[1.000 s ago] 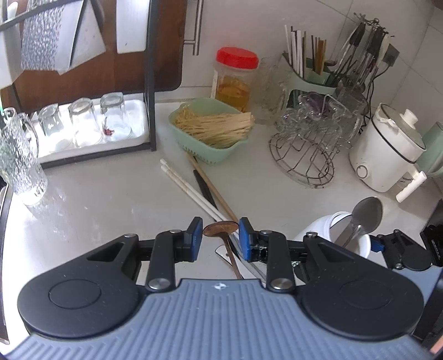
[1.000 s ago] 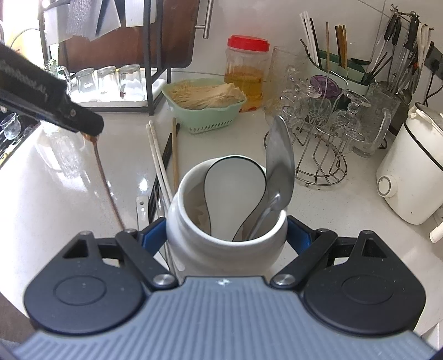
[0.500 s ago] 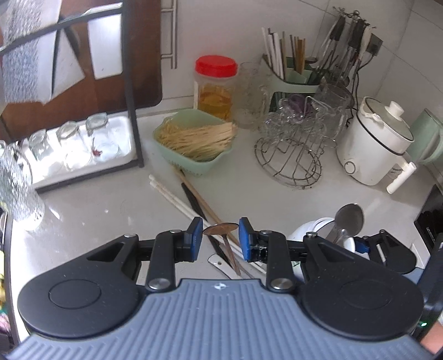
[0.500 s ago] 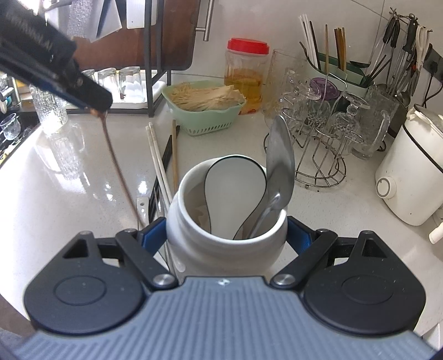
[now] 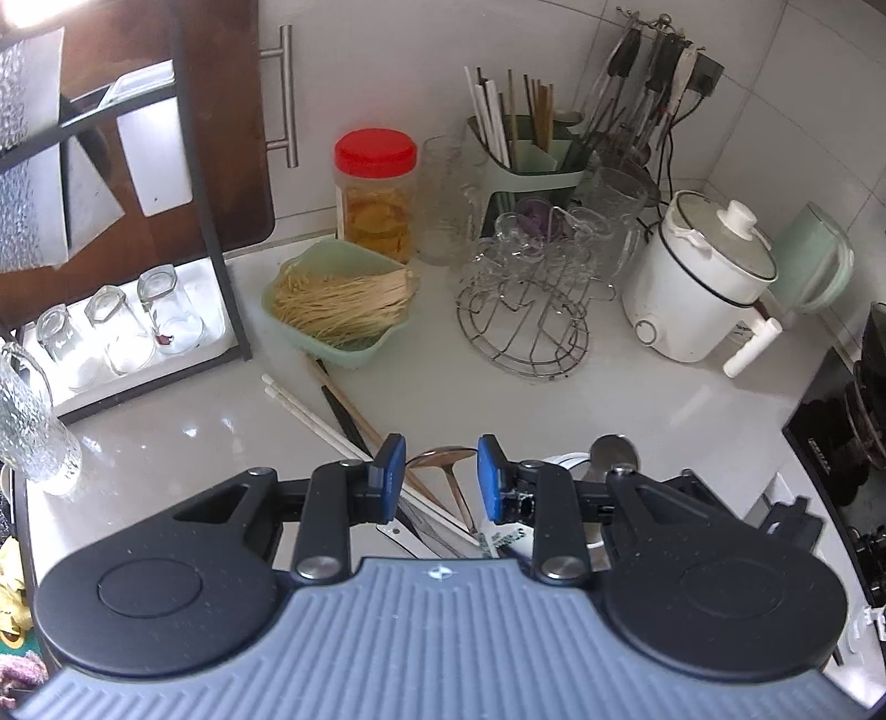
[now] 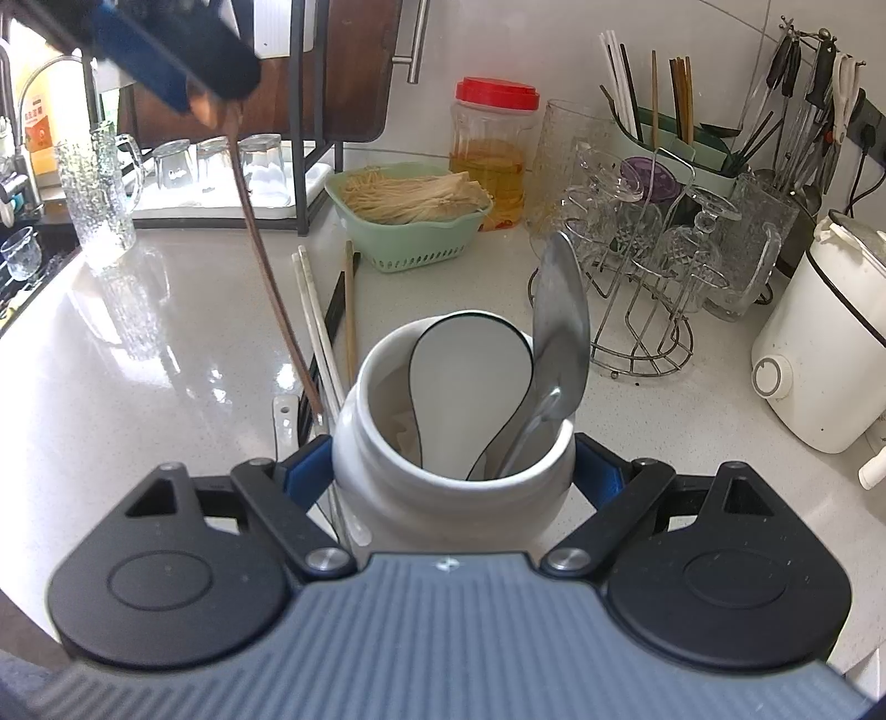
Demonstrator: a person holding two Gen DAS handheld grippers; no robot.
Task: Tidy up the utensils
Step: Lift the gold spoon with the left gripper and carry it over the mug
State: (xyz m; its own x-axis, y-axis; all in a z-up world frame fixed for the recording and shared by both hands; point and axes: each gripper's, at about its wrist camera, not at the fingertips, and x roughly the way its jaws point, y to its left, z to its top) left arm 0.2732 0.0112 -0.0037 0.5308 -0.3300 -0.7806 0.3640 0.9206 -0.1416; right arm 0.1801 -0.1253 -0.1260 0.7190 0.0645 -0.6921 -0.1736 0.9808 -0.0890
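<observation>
My left gripper (image 5: 437, 462) is shut on the bowl of a copper-brown spoon (image 5: 443, 458), held high with the handle hanging down; the spoon (image 6: 260, 260) and the gripper's fingers (image 6: 166, 50) also show at the upper left of the right wrist view. My right gripper (image 6: 454, 459) is shut on a white ceramic utensil jar (image 6: 443, 487) standing on the counter. The jar holds a white black-rimmed spoon (image 6: 470, 371) and a steel spoon (image 6: 559, 315). White, wooden and black chopsticks (image 6: 326, 327) lie on the counter left of the jar.
A green basket of noodles (image 6: 410, 221), a red-lidded jar (image 6: 493, 149), a wire glass rack (image 6: 642, 310), a green utensil caddy (image 5: 531, 160) and a white cooker (image 6: 825, 354) stand behind. A glass mug (image 6: 99, 194) and a tray of glasses (image 6: 221, 183) stand left.
My left gripper has risen higher with the copper spoon, its handle swinging toward the jar. My right gripper and the jar have stayed put.
</observation>
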